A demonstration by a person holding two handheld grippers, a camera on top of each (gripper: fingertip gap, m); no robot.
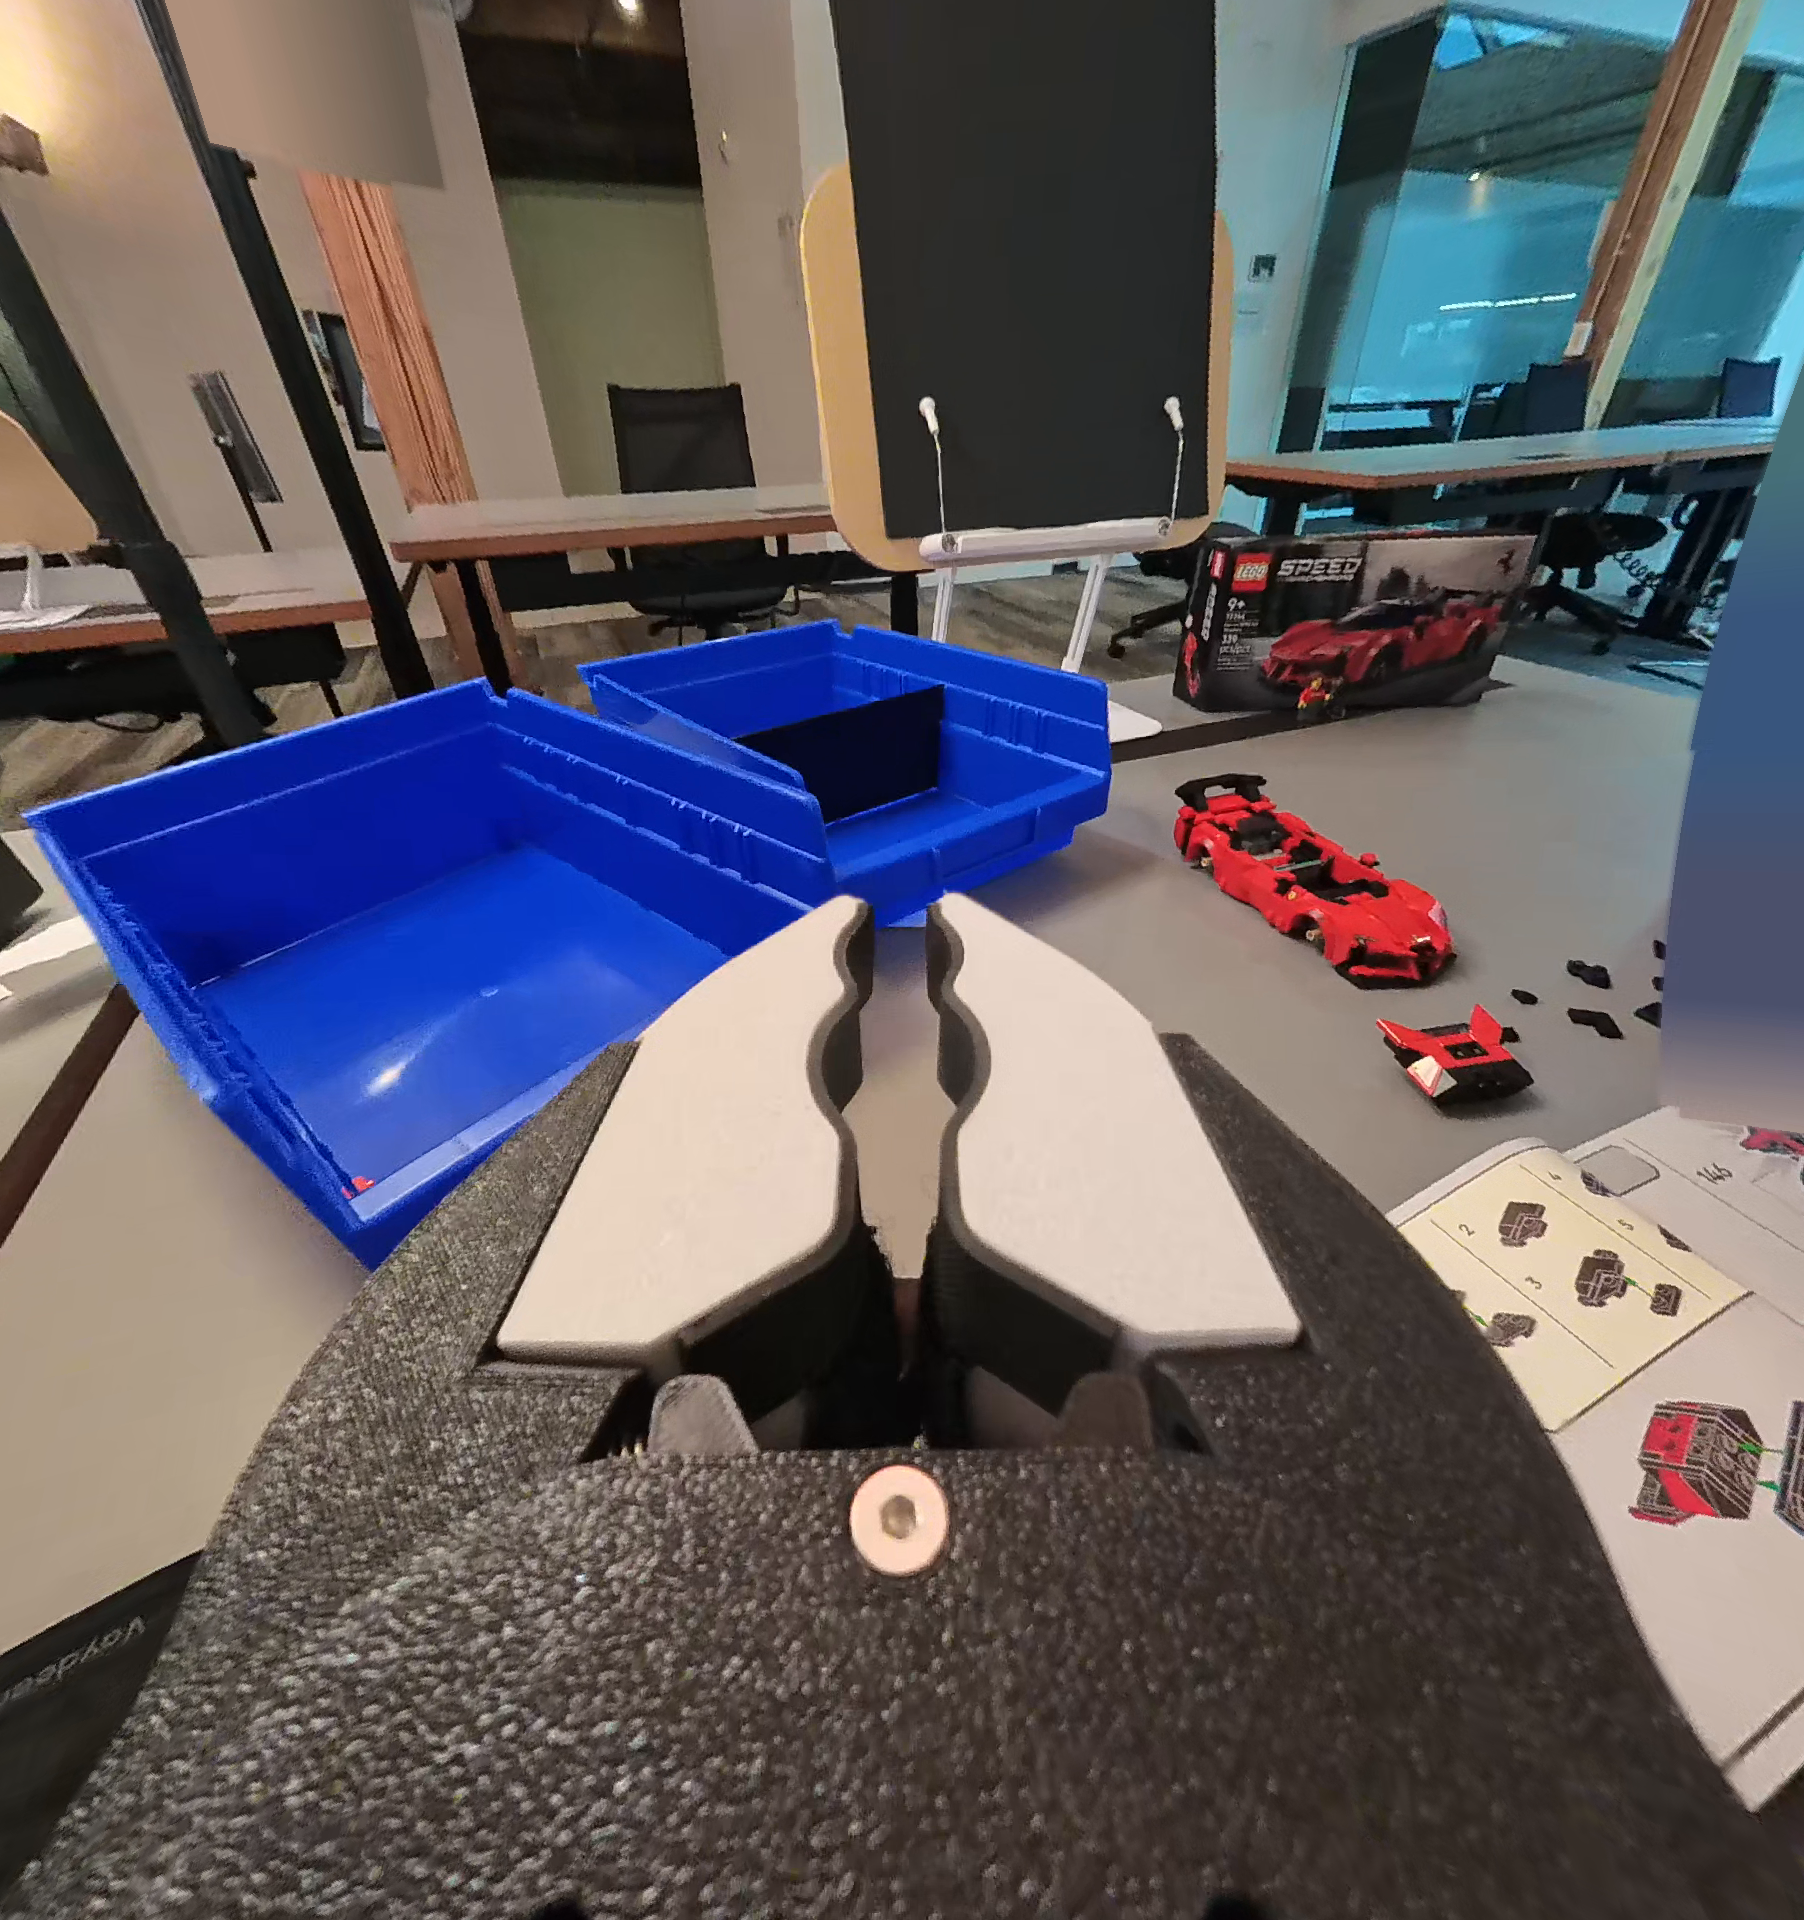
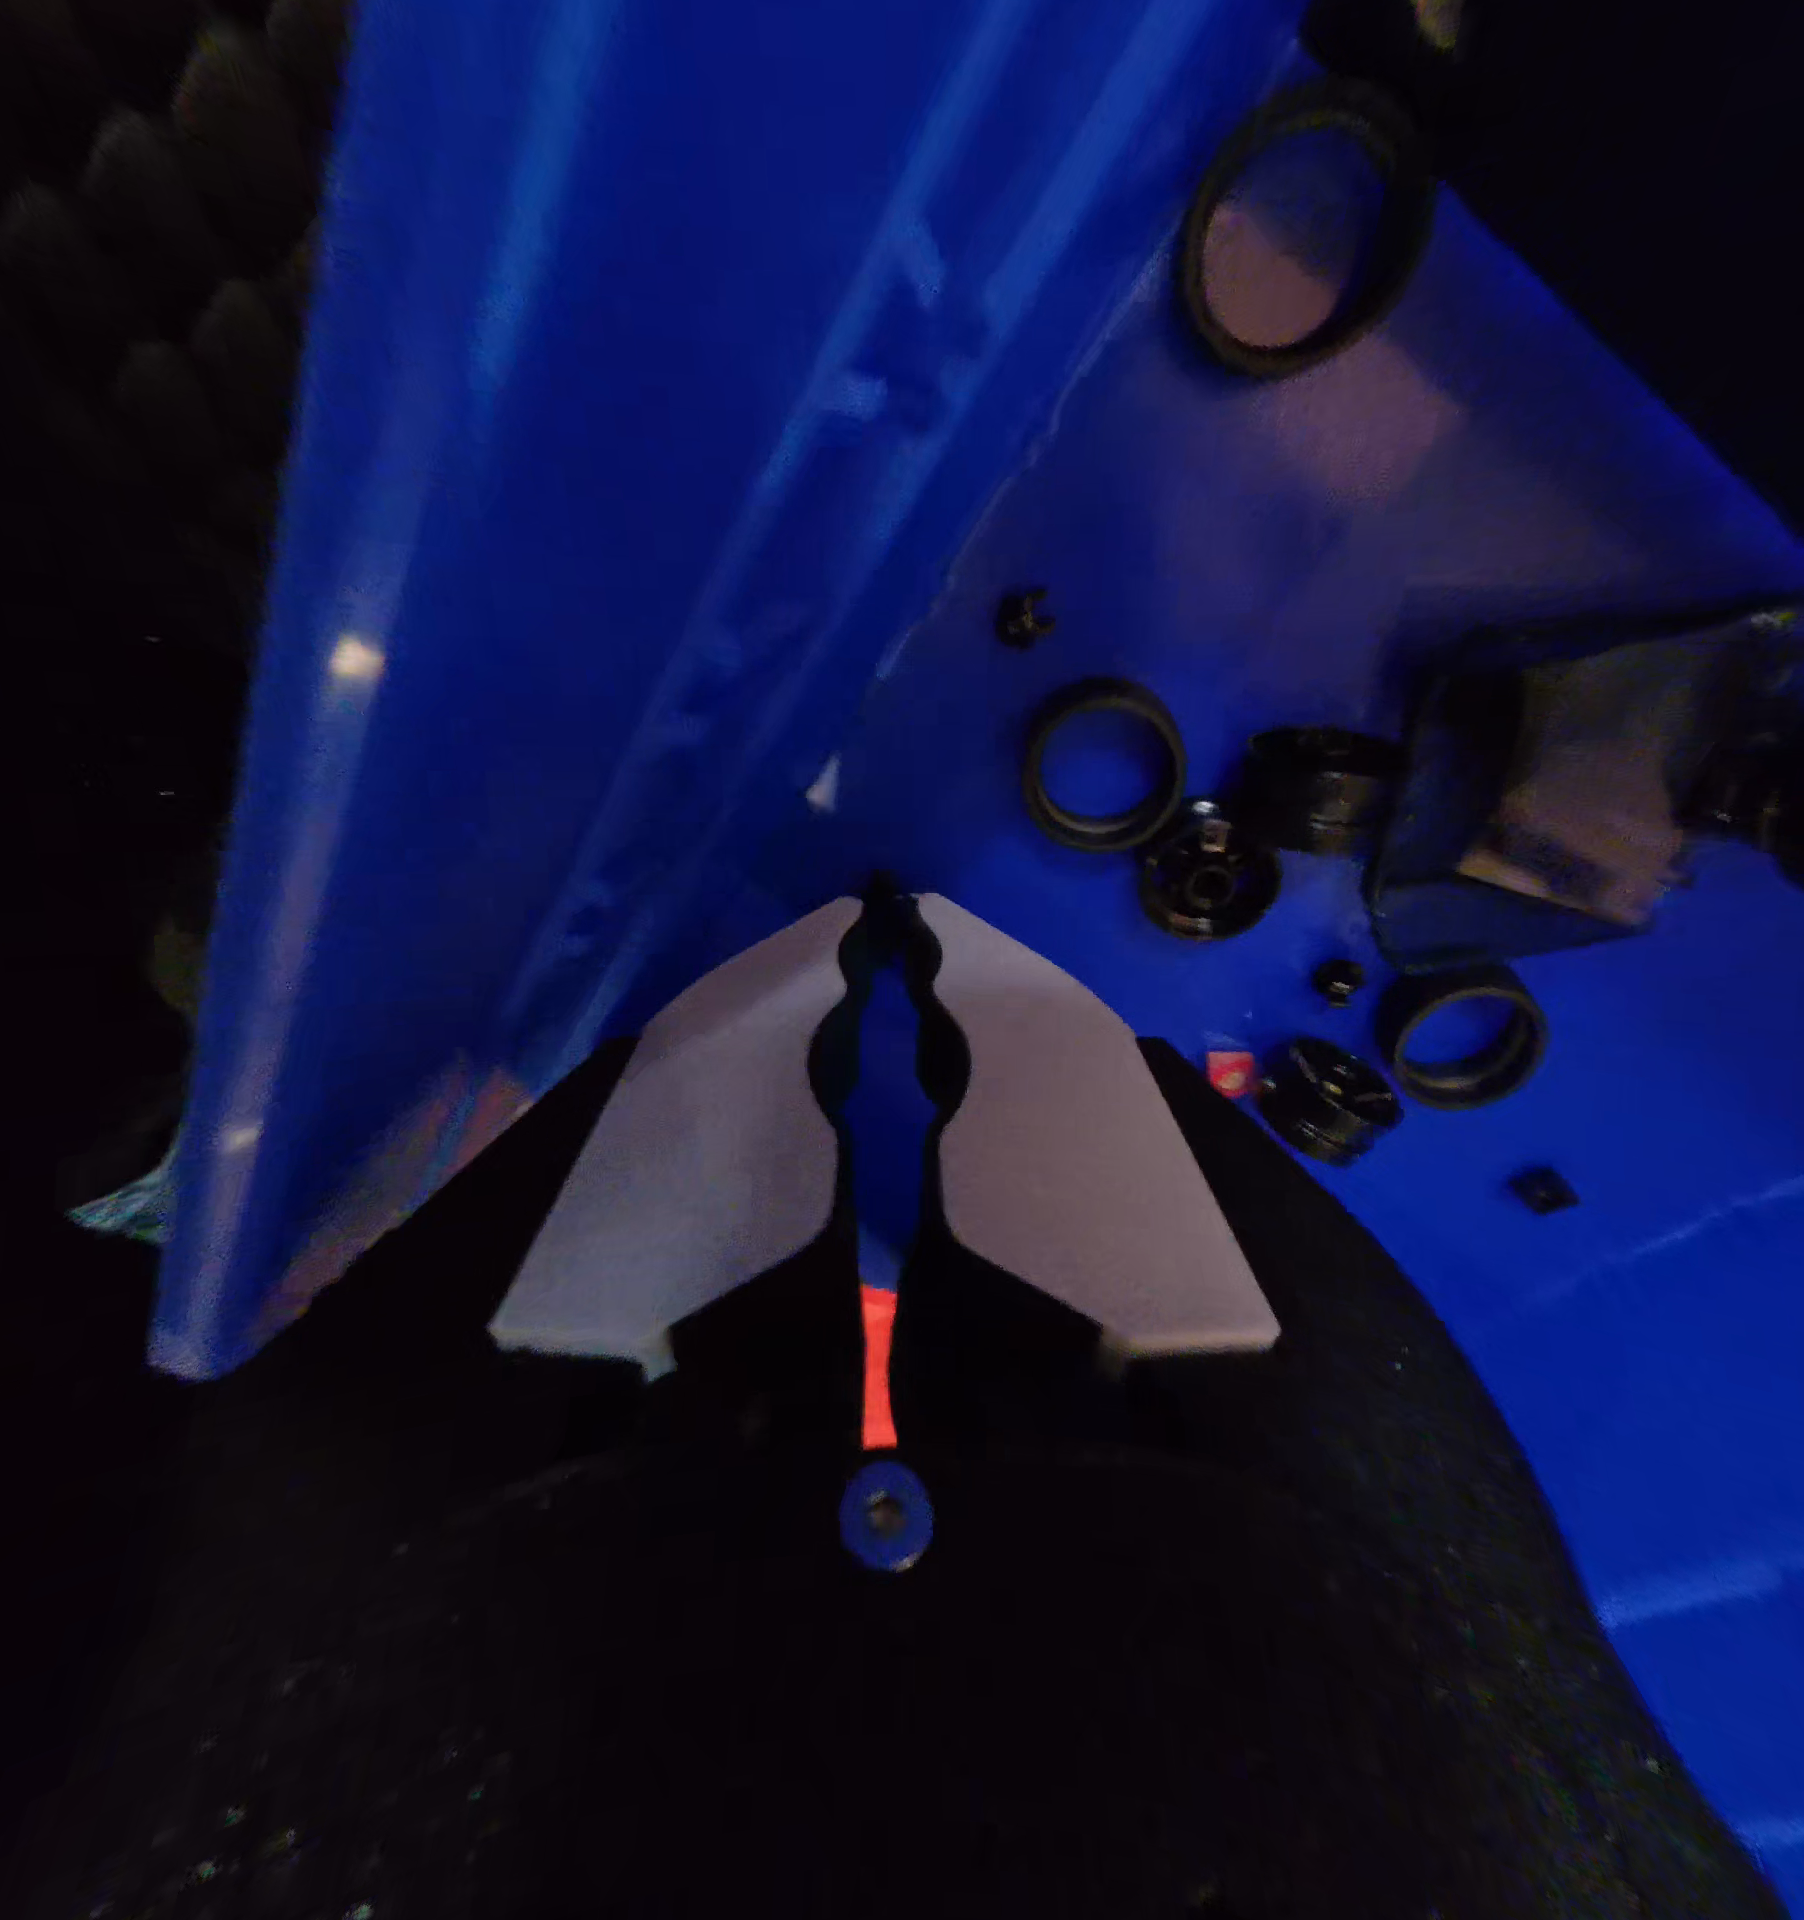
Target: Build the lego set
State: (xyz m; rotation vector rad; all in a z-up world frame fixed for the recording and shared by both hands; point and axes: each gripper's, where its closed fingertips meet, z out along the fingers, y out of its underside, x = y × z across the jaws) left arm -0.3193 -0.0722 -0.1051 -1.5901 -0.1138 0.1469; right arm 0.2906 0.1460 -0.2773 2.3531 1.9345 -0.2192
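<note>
A: Lego car (image 1: pixel 1311 891) sits on the grey table (image 1: pixel 1563 831), right of two blue bins (image 1: pixel 441 935), wheels not on yet. A red tail section (image 1: pixel 1454 1058) lies loose near it, black bits (image 1: pixel 1594 1023) beyond, the booklet (image 1: pixel 1646 1371) nearer us.

B: How will it handle?

A: Light and stiff, I'd judge, but it can snap apart where parts are only pressed together. Grip the car across its low body, not the rear wing.

B: And the wheels?

A: In a bin (image 2: pixel 1604 1351): rubber tyres (image 2: pixel 1104 765) and hard glossy rims (image 2: pixel 1207 883). Tyres should give a little and grip well; rims look slick, so take them across the outer edge.

B: Grippers?

A: Left gripper (image 1: pixel 896 920) hovers over the table with nothing in it, a narrow gap between its fingers. Right gripper (image 2: pixel 885 902) is down in the bin, tips almost together; something small and dark sits at them, but I can't tell whether it's pinched.

B: Anything else unclear?

A: That view is dim and blurred. A grey block (image 2: pixel 1542 810) by the rims I can't identify, and a mosaic patch cuts off the table's right side.
</note>
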